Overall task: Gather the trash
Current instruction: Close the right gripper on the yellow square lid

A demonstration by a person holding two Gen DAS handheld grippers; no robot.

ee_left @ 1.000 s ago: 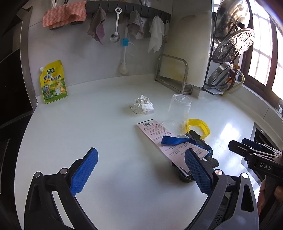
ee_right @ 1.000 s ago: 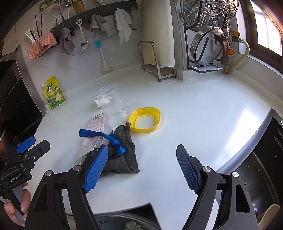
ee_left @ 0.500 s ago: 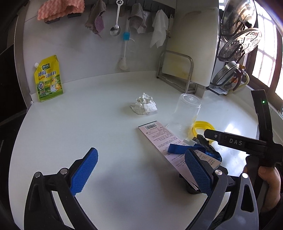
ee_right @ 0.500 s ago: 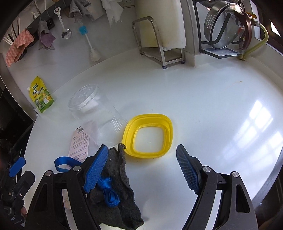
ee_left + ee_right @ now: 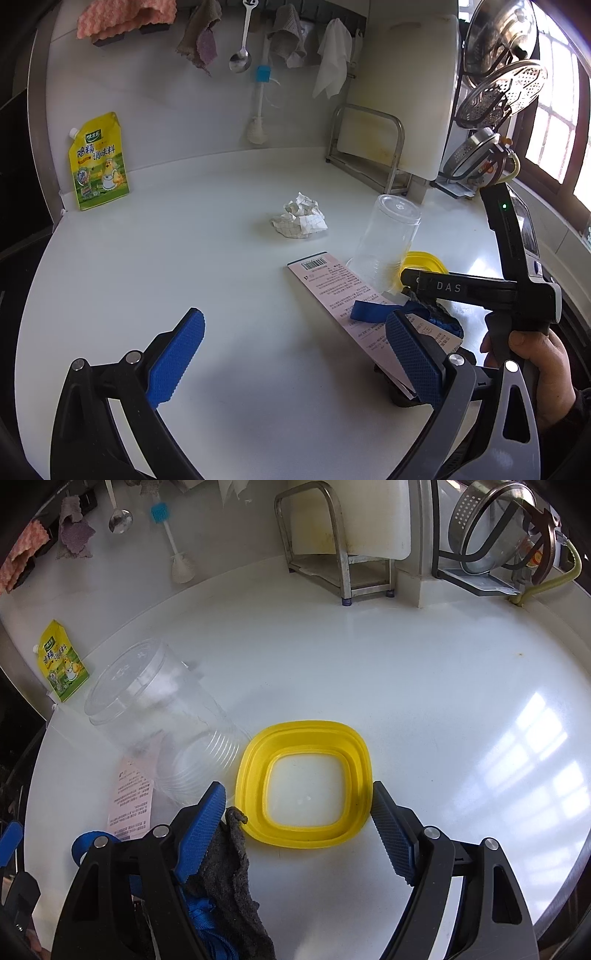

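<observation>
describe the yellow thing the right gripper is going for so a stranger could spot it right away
On the white countertop, in front of the metal rack with the cutting board, lies a flat yellow rounded-square plastic frame between the open right gripper fingers. Unlike the clear cup and grey rag beside it, it is bright yellow with an open centre.

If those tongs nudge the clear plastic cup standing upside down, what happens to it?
The clear upside-down plastic cup would probably slide or tip easily: it looks thin-walled, empty and tall. Once over, its round ribbed sides would likely let it roll. It may flex if squeezed, since the right tongs, open around the yellow square plastic ring, are rigid.
</observation>
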